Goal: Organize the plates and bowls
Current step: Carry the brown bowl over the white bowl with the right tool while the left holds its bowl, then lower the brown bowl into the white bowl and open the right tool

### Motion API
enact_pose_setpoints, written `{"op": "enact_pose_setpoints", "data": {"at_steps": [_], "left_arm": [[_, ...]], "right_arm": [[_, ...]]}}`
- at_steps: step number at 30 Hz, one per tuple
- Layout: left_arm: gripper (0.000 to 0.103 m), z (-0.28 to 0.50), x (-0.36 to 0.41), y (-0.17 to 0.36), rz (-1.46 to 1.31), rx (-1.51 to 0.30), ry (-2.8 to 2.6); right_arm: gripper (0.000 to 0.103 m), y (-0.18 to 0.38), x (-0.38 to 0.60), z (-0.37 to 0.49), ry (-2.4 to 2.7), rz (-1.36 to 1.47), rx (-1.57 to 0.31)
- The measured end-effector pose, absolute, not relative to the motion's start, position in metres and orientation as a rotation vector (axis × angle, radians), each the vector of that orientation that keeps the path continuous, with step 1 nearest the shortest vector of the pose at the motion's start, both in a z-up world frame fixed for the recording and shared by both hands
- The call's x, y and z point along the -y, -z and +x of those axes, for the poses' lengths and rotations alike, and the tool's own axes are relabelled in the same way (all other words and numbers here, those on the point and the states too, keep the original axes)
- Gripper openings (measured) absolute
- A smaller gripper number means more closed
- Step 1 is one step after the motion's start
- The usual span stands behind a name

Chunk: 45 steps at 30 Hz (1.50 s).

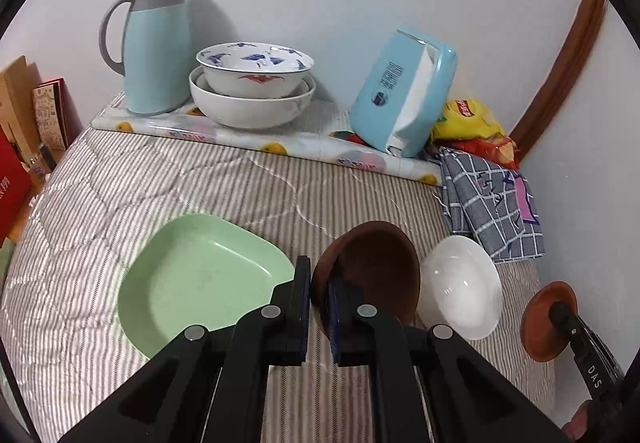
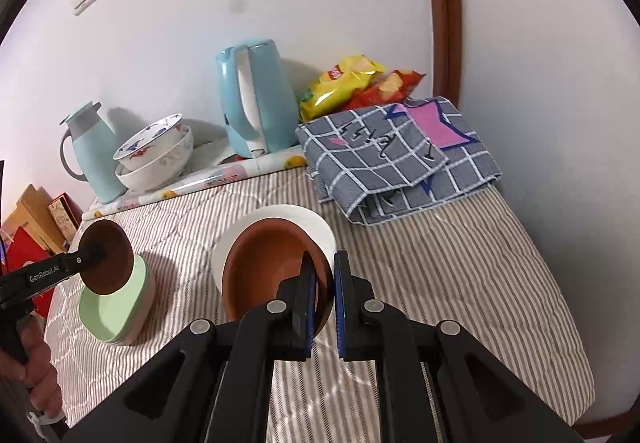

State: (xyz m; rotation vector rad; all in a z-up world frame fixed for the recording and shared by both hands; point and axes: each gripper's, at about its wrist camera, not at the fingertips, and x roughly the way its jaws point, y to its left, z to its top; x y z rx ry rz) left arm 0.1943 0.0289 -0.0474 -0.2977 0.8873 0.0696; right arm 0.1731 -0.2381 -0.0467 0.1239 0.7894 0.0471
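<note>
My left gripper (image 1: 319, 275) is shut on the rim of a dark brown bowl (image 1: 376, 267), held tilted above the striped bedding. Beside it on the left lies a green square plate (image 1: 200, 283); on the right is a white bowl (image 1: 460, 287). My right gripper (image 2: 324, 271) is shut on the rim of a second brown bowl (image 2: 268, 271), lifted in front of the white bowl (image 2: 296, 221). In the right wrist view the left gripper (image 2: 94, 249) holds its brown bowl (image 2: 108, 263) over the green plate (image 2: 108, 311). The right gripper (image 1: 558, 309) and its bowl (image 1: 540, 327) show at the left wrist view's right edge.
At the back, on a fruit-print mat (image 1: 240, 135), stand a pale blue thermos jug (image 1: 156, 43), two nested white bowls (image 1: 252, 99) and a blue tissue box (image 1: 404, 91). Crisp bags (image 1: 472, 127) and a folded checked cloth (image 1: 492, 203) fill the right corner. Boxes (image 1: 24, 131) stand left.
</note>
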Motion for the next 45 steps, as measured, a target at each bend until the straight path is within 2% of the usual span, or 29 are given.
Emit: {"op": "enact_pose_setpoints", "data": {"at_steps": [45], "left_arm": [[0.008, 0.246, -0.072, 0.082, -0.325, -0.941, -0.12]], "right_arm": [[0.009, 0.125, 0.192, 0.264, -0.06, 0.043, -0.993]]}}
